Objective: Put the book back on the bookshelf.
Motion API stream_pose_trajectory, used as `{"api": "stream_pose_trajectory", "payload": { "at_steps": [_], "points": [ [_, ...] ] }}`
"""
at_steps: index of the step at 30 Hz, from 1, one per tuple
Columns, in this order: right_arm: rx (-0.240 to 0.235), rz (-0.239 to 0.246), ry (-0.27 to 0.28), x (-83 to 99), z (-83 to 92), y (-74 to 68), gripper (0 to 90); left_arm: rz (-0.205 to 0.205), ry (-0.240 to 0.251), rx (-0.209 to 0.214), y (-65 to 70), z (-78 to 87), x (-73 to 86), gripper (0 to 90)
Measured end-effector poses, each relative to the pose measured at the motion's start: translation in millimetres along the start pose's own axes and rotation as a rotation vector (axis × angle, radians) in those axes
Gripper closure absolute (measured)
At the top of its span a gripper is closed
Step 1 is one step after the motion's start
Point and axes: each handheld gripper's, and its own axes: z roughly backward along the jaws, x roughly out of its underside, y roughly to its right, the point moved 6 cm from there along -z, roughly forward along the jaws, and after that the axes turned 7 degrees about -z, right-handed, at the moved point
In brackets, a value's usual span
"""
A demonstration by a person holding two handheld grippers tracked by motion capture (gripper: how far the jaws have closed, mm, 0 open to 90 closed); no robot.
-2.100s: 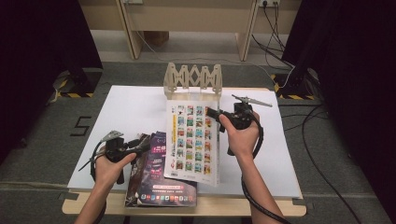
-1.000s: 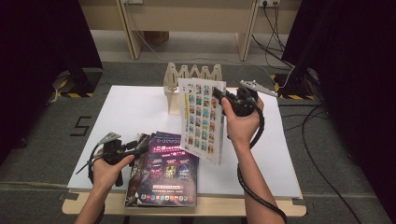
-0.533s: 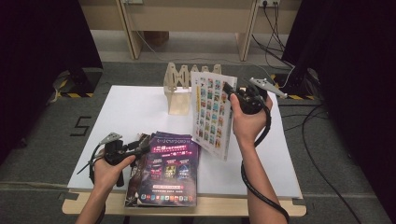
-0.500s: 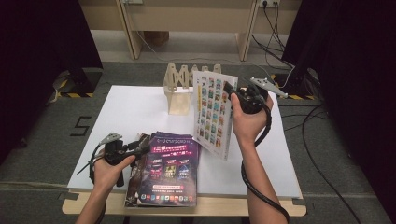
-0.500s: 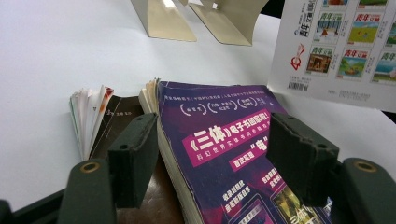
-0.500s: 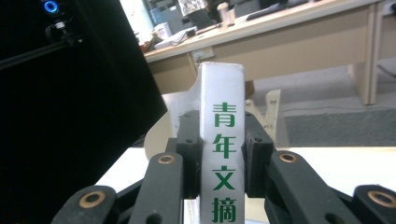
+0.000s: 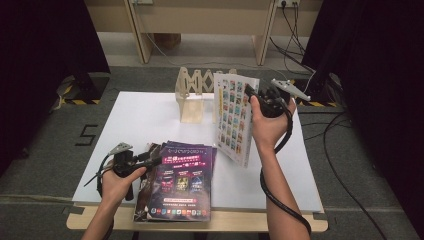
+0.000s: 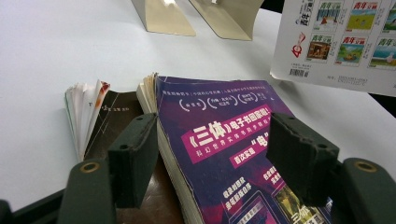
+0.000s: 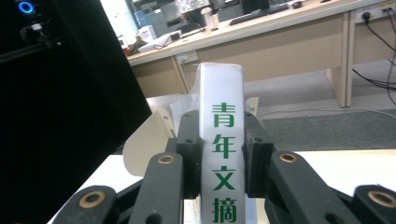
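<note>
The right gripper (image 7: 257, 100) pinches a white-covered book (image 7: 233, 117) by its spine; in the right gripper view both pads press flat against the white spine (image 9: 224, 158), which bears green characters. The book is held upright and clear of the worktop (image 7: 145, 115), its cover of small coloured picture tiles facing the person's left. It hangs above the far right part of the worktop, just beside the wooden book rack (image 7: 196, 95) that stands at the far edge. Whether the book touches the rack cannot be told.

The left gripper (image 7: 150, 161) lies near the front left corner of the worktop, held in the left hand (image 7: 117, 182). Its jaws stand spread, one on either side of the left edge of a purple-covered book (image 8: 224, 154); the pads do not press on it. That book lies flat at the front edge, on top of a dark brown book (image 8: 112, 121). A further book with fanned pages (image 8: 84, 112) lies just beside the stack, on its left in the left gripper view.
</note>
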Motion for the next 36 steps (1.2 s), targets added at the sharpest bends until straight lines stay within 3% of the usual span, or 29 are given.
{"api": "stream_pose_trajectory", "payload": {
  "at_steps": [7,19,36],
  "points": [
    [-0.036,-0.012,-0.008,-3.3,-13.2,-10.4,74.1,0.001,0.003,-0.001,-0.3,0.7,-0.1,33.1],
    [-0.054,-0.012,-0.023,-9.2,-38.4,-22.4,74.1,0.002,0.001,-0.002,-2.6,0.4,1.1,33.0],
    [-0.050,-0.008,-0.003,-20.7,-61.9,-25.0,74.1,0.000,-0.003,-0.003,-2.7,0.2,2.7,33.1]
  ]
}}
